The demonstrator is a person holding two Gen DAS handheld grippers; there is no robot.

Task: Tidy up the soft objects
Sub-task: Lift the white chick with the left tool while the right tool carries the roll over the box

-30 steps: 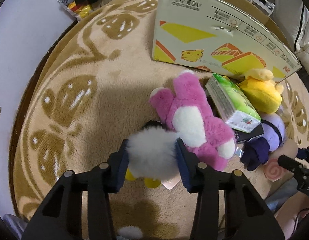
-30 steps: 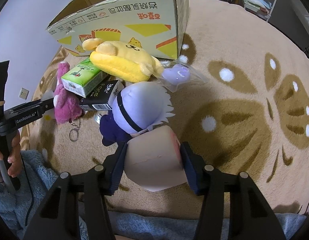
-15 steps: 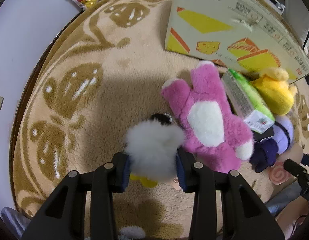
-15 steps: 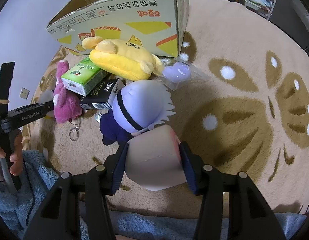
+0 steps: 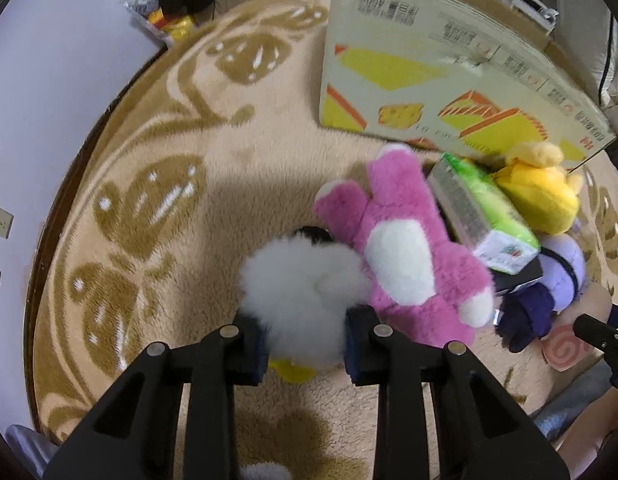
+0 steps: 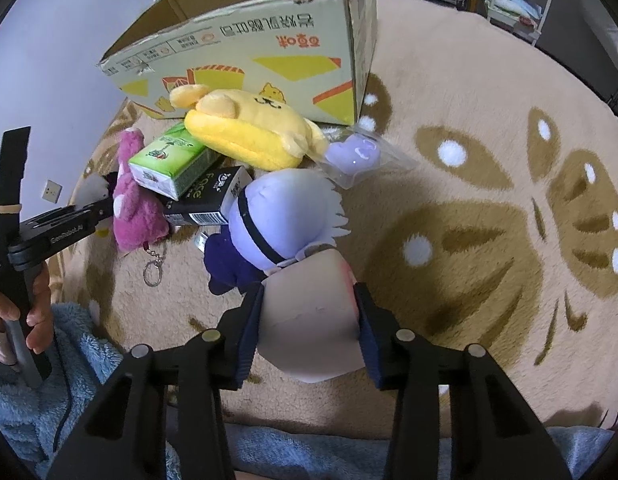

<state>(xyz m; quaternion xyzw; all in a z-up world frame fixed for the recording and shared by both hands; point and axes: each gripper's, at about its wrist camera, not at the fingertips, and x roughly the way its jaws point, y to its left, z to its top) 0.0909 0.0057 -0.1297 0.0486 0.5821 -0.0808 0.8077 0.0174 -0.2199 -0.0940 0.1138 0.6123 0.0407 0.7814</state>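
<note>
My left gripper (image 5: 305, 344) is shut on a fluffy white plush (image 5: 305, 292) with yellow feet, held just above the rug beside a pink plush bear (image 5: 409, 252). My right gripper (image 6: 307, 336) is shut on a pale pink soft cushion (image 6: 309, 320) with a swirl mark, which also shows in the left wrist view (image 5: 565, 348). In front of it lie a lavender-headed doll (image 6: 285, 220), a yellow dog plush (image 6: 249, 132), and the pink bear (image 6: 135, 204). An open cardboard box (image 6: 249, 52) stands behind them.
A green tissue pack (image 6: 169, 160), a black carton (image 6: 213, 196) and a bagged purple toy (image 6: 357, 152) lie in the pile. A keyring (image 6: 153, 272) lies on the beige patterned rug (image 6: 489, 200). A blue blanket (image 6: 69, 360) lies near me. A wall (image 5: 49, 100) runs along the left.
My left gripper has closed tighter on the white plush and moved it left and forward, away from the pink bear. The right gripper holds the cushion almost still.
</note>
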